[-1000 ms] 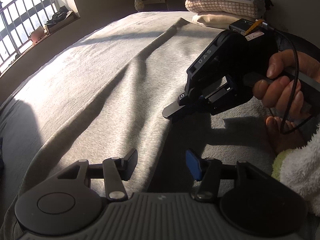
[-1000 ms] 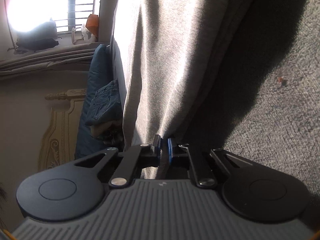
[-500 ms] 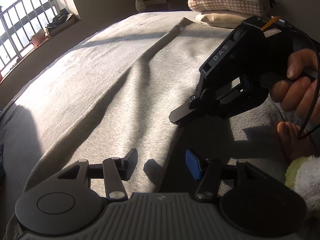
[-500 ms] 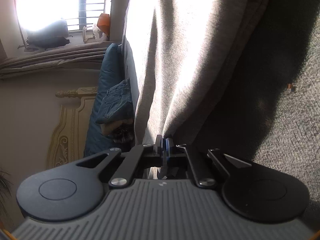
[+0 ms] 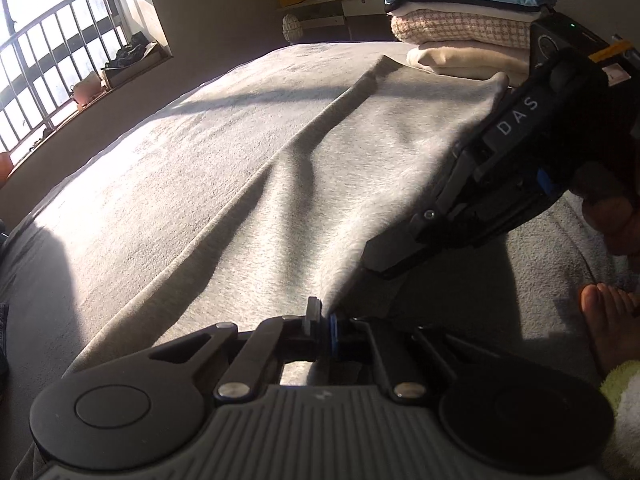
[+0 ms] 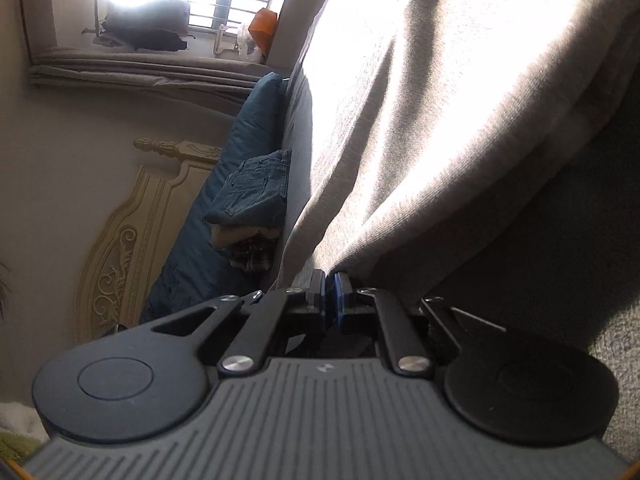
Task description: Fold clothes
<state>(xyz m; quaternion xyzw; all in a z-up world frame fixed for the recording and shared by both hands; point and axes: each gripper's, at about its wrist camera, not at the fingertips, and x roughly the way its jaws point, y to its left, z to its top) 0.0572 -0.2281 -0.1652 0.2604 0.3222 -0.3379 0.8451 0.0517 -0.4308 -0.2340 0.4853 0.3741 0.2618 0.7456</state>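
Left wrist view shows the grey garment (image 5: 248, 184) spread on the bed (image 5: 560, 232); the left gripper (image 5: 321, 322) is clenched on its near edge, the right gripper (image 6: 329, 292) pinches a lifted fold

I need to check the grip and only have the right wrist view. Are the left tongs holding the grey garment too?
Observer: Yes, the left tongs are shut on the edge of the grey garment.
Operator: What lies beyond the garment on the bed?
Observer: A stack of folded clothes at its far end.
Operator: How are my right tongs seen from there?
Observer: Pinching the same edge, further along and raised off the bed.
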